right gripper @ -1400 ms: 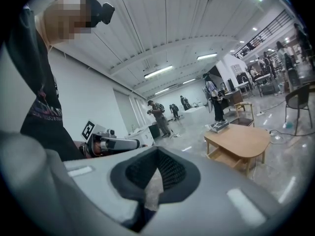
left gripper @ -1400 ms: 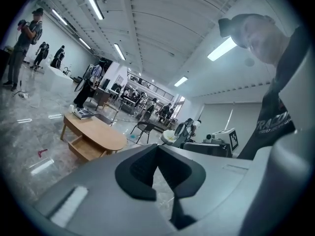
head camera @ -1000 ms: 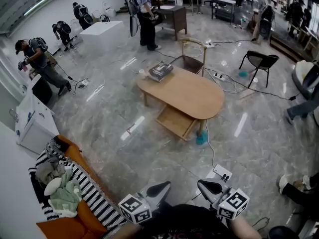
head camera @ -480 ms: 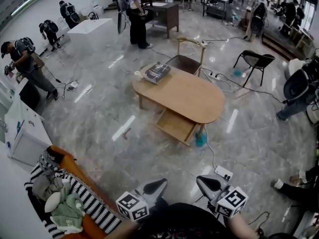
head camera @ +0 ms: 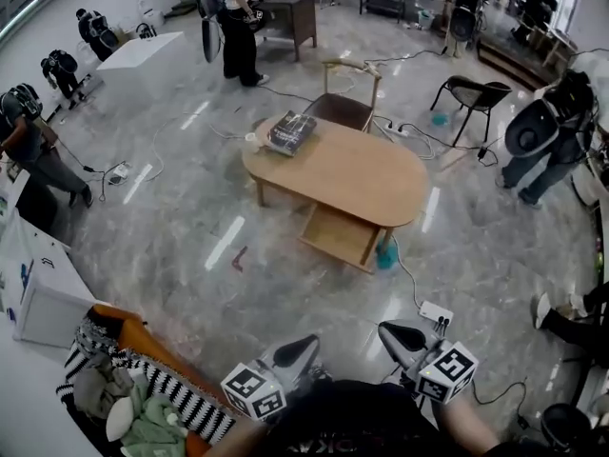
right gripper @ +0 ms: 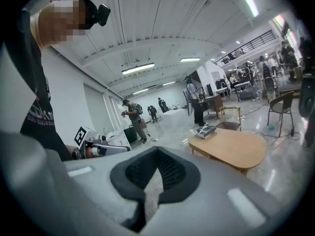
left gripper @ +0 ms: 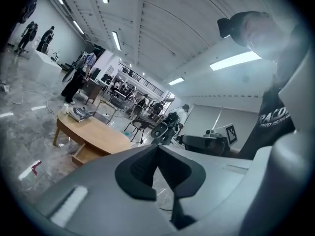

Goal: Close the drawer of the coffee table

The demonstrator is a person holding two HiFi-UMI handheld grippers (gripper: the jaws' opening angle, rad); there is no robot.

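The oval wooden coffee table [head camera: 347, 171] stands in the middle of the marble floor, well ahead of me. Its drawer [head camera: 341, 235] is pulled out on the near side, under the top. The left gripper view also shows the table [left gripper: 93, 134] and the drawer [left gripper: 83, 154]; the right gripper view shows the table [right gripper: 231, 146] at a distance. Low in the head view, close to my body, my left gripper [head camera: 302, 347] and right gripper [head camera: 399, 335] are both shut and hold nothing. Neither is near the drawer.
A book [head camera: 290, 131] lies on the table's far end, with a wooden chair [head camera: 347, 103] behind it. A blue object [head camera: 385, 258] and a cable lie beside the drawer, and a power strip [head camera: 435, 313] lies nearer me. A sofa with clothes [head camera: 143, 398] is at my left. Several people stand around.
The view has shifted toward the table, which now sits slightly nearer and more central. Both grippers stay shut in front of my body, carried along with me.
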